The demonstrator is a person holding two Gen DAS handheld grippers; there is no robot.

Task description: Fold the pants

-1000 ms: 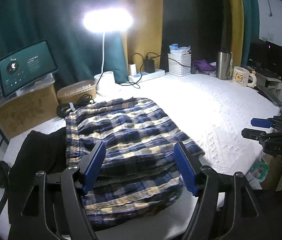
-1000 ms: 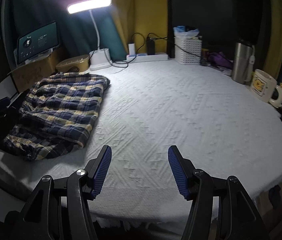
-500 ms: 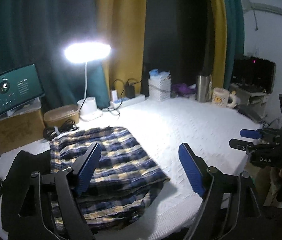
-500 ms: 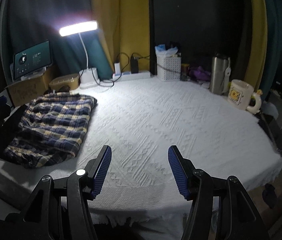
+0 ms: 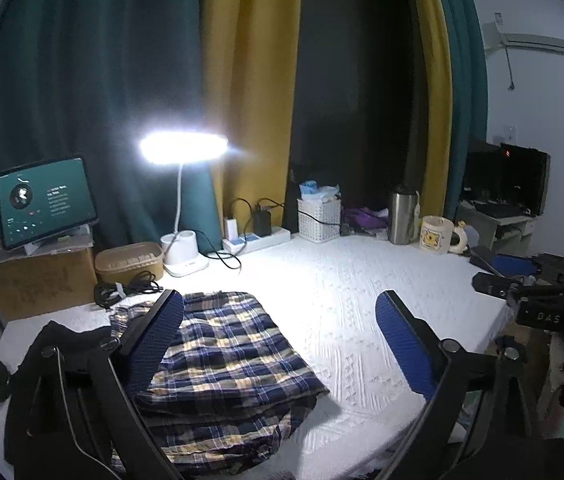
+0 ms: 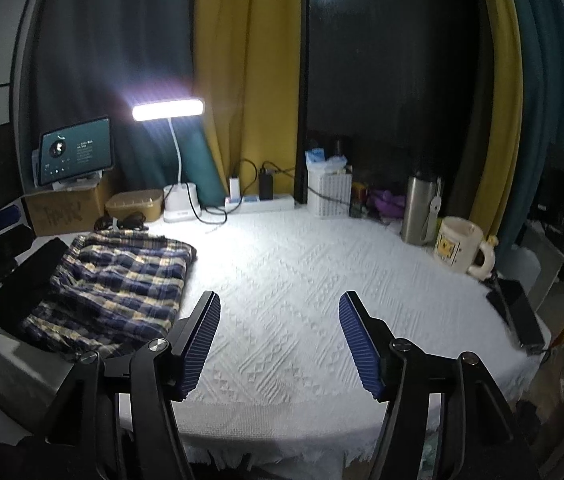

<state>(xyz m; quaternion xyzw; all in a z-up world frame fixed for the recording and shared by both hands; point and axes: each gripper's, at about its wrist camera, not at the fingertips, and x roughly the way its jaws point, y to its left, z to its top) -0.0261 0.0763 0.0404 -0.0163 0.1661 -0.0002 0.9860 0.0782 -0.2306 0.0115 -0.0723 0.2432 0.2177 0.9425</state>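
A: We see the plaid pants (image 5: pixel 218 364) folded at the tabletop's (image 6: pixel 321 280) left edge; left gripper (image 5: pixel 278 344) and right gripper (image 6: pixel 280 344) both spread, empty.

B: We judge them soft, light; pinch a hem.

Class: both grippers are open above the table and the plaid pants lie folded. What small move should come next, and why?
Probably draw both away. The plaid pants already lie folded in a stack on the white cloth; the left gripper and right gripper are open and hold nothing.

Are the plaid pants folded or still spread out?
Folded: the plaid pants lie as a compact stacked rectangle, layered edges showing, on the white tablecloth.
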